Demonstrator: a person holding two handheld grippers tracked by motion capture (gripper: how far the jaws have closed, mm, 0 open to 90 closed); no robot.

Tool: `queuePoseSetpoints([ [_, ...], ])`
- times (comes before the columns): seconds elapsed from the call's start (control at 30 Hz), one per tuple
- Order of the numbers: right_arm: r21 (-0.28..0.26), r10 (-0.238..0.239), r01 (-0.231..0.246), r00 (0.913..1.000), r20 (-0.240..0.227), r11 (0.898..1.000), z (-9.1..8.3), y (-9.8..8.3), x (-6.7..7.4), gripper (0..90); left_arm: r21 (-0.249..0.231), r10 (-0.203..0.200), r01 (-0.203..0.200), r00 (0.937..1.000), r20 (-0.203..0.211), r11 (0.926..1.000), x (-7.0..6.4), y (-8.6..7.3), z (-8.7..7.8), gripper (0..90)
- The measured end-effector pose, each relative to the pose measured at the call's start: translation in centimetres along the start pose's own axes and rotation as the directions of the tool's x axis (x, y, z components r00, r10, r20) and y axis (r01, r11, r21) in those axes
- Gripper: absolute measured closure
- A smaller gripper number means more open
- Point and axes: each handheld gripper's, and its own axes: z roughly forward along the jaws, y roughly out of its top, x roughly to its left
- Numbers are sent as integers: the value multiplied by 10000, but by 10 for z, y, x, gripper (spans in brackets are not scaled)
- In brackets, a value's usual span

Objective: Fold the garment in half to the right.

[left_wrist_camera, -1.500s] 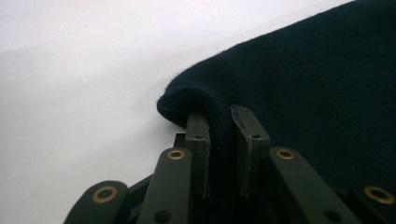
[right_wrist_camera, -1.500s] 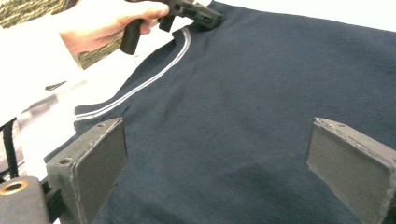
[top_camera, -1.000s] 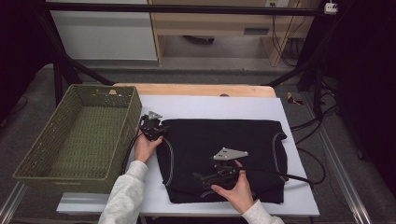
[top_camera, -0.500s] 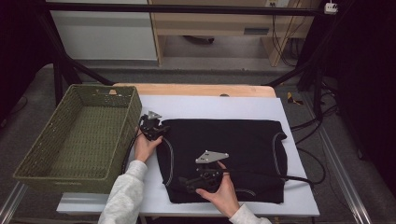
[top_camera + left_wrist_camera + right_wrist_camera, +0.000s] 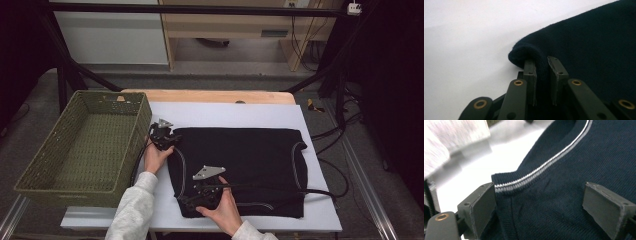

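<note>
One dark sweater point(image 5: 240, 165) with striped trim, spread flat on one white table point(image 5: 225, 114), just right of one green woven basket point(image 5: 85, 145). Two grippers at work on it. Left gripper point(image 5: 541, 75) at the sweater's far left corner, jaws clamped on a rolled fold of the knit. Right gripper point(image 5: 544, 202) low over the near left edge, jaws standing wide apart though just now closing a little, striped band point(image 5: 541, 168) lying between them, pads not pressing. One white sleeve point(image 5: 132, 210) beside the basket.
</note>
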Motion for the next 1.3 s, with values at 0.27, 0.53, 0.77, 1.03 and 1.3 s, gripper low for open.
queuePoseSetpoints([
  [0.27,231,-425,423,9991,62,9988,9,0,11,124,26,21,-21,10000,-23,10000,0,0,0,775],
  [0.53,359,-1137,1134,9935,86,9929,16,-1,27,167,89,-33,33,10000,-71,10000,-1,1,0,777],
  [0.77,318,-2048,2028,9753,824,9787,16,-7,34,286,65,20,-19,9999,-136,10000,-2,2,0,790],
  [1.03,330,-2039,2016,9739,996,9789,14,-7,34,415,131,-132,133,9999,-30,9998,-1,2,0,797],
  [1.3,545,-2071,2019,9709,1203,9779,10,-4,31,683,415,-247,243,9997,87,9988,1,6,-1,806],
])
